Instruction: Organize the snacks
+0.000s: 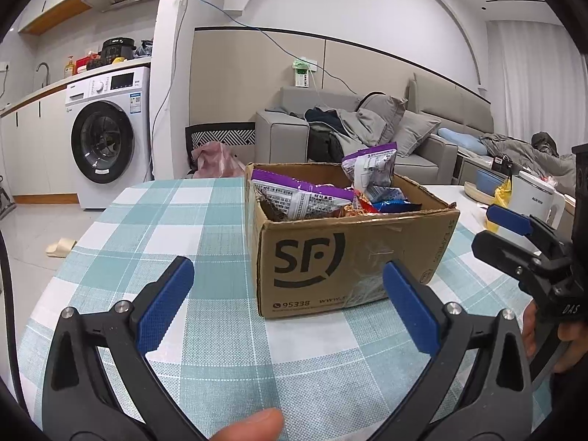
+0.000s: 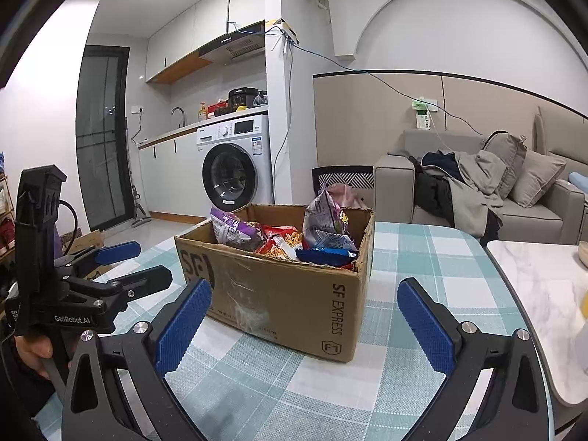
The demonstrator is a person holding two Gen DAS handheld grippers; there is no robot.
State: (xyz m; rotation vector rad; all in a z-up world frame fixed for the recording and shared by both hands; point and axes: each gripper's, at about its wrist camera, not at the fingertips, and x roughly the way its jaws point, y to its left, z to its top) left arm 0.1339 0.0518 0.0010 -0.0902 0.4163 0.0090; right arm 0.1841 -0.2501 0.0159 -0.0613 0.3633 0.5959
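Left gripper (image 1: 288,303) low in frame, jaws wide, empty. Right gripper (image 2: 304,316) likewise spread, holding nothing. Centre frame: SF Express cardboard box (image 2: 294,294) crammed with snack packets (image 2: 327,220), seemingly gathered for sorting.

We list one brown cardboard box (image 1: 352,257), open-topped, upright on the checked tablecloth (image 1: 205,220). Inside we count purple snack bags (image 1: 305,194), one blue packet (image 2: 327,256), one red-orange packet (image 2: 281,240).

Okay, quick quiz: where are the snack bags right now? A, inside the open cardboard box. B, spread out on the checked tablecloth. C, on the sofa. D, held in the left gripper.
A: the snack bags sit inside the open cardboard box, and both grippers are open and empty.
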